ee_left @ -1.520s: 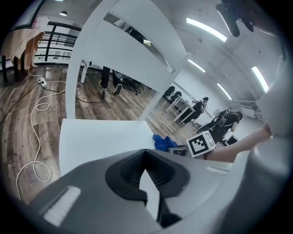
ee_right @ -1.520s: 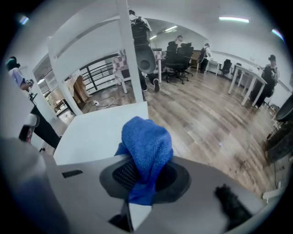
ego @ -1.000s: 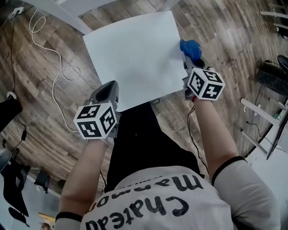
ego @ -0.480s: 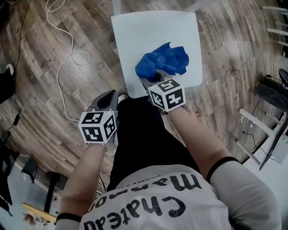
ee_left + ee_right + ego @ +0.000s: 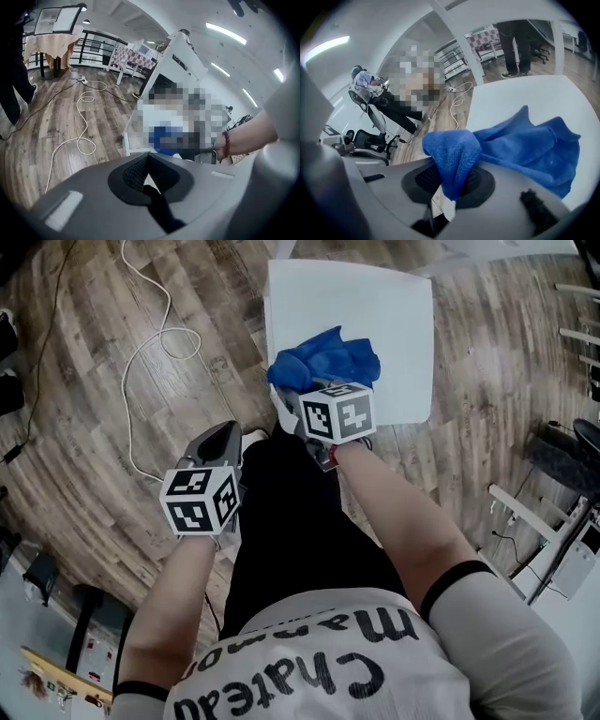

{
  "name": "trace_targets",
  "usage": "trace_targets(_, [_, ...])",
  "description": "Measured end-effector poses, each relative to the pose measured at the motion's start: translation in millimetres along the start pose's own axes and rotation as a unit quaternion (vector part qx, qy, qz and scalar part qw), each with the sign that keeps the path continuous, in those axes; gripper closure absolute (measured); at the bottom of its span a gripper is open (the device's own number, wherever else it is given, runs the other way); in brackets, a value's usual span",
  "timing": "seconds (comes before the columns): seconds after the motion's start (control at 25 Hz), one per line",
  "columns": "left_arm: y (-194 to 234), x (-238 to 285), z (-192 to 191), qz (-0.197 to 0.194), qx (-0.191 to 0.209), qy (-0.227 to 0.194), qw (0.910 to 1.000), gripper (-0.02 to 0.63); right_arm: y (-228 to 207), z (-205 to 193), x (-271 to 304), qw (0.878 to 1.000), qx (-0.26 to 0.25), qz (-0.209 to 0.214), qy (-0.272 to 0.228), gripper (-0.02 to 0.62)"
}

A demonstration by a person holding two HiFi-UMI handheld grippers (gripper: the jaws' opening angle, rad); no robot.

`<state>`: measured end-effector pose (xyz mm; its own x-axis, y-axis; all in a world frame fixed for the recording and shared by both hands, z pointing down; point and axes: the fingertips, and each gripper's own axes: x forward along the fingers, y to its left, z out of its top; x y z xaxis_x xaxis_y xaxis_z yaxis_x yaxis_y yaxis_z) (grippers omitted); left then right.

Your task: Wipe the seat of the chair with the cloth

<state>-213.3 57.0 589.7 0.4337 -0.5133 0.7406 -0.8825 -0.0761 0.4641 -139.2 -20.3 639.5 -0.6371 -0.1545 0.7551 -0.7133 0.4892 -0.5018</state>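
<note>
The chair's white seat (image 5: 389, 315) lies ahead of me over the wooden floor. A crumpled blue cloth (image 5: 325, 357) rests on its near left part. My right gripper (image 5: 302, 395) is at the seat's near edge, shut on a fold of the cloth (image 5: 454, 159), and the rest of the cloth spreads over the seat (image 5: 511, 101) beyond the jaws. My left gripper (image 5: 217, 435) hangs over the floor left of the seat, away from the cloth. Its jaws (image 5: 147, 176) are shut with nothing between them. The seat's edge (image 5: 133, 140) shows ahead of it.
A white cable (image 5: 150, 362) loops across the wooden floor left of the chair. White racks and dark gear (image 5: 553, 493) stand at the right. A person in dark trousers (image 5: 515, 42) stands beyond the seat. My own legs are right below the grippers.
The right gripper has dragged the cloth from the seat's far right corner across to its near left part. The left gripper has stayed in place, shut.
</note>
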Motion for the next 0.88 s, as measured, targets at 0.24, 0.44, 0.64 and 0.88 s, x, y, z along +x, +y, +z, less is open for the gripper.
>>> trace_targets(0.24, [-13.7,9.3,-7.0,0.000,-0.013,-0.003,0.9999,0.597,-29.8,-8.0,-2.3,0.999,-0.040,-0.027,0.016,0.529])
trace_targets(0.44, [-41.3,31.7,-11.6,0.003,-0.031,-0.010,0.9995,0.597,-65.9,-19.4,-27.2,0.998,-0.029,-0.051,0.009,0.529])
trace_targets(0.64, [-82.7,57.2,-21.4,-0.005,-0.040,-0.003,0.9992,0.597,-122.1,-32.2,-67.7,0.997,-0.022,-0.078,0.008,0.529])
trace_targets(0.88, [-130.3,77.6,-22.9,-0.016,-0.018,0.009,0.9997,0.597,-199.5,-43.2,-124.5,0.992,0.035,-0.123,-0.019,0.529])
